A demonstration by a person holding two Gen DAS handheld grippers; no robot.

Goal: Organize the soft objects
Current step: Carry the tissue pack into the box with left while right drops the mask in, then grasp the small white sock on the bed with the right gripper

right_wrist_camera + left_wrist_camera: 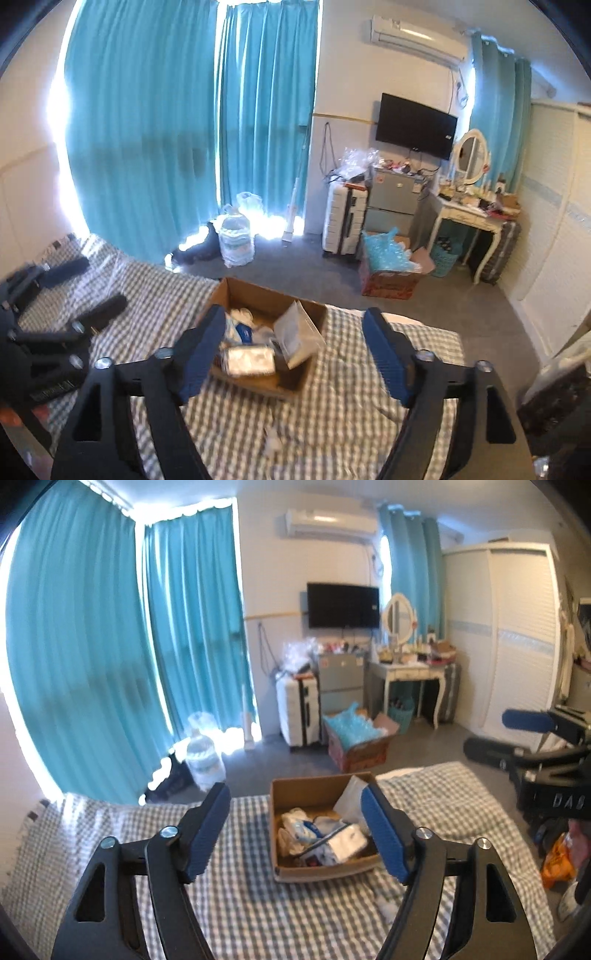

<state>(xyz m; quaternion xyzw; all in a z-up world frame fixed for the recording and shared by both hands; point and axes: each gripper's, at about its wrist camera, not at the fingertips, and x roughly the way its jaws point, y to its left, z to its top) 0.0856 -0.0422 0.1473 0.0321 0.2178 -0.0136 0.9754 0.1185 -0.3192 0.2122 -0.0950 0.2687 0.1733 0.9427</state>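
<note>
A: Item one, nearest: left gripper (295, 830) and right gripper (291, 354), fingers of both spread apart, nothing between them.

B: Item two?

A: Cardboard box (284, 794) on the checked bed (110, 834), just beyond the fingers, soft packets (325, 834) heaped inside.

B: Risks?

A: Likely two. A white scrap (388, 904) lies on the bed below the right finger, easily overlooked. The box sits near the bed's far edge; a nudge could tip it floorward.
</note>
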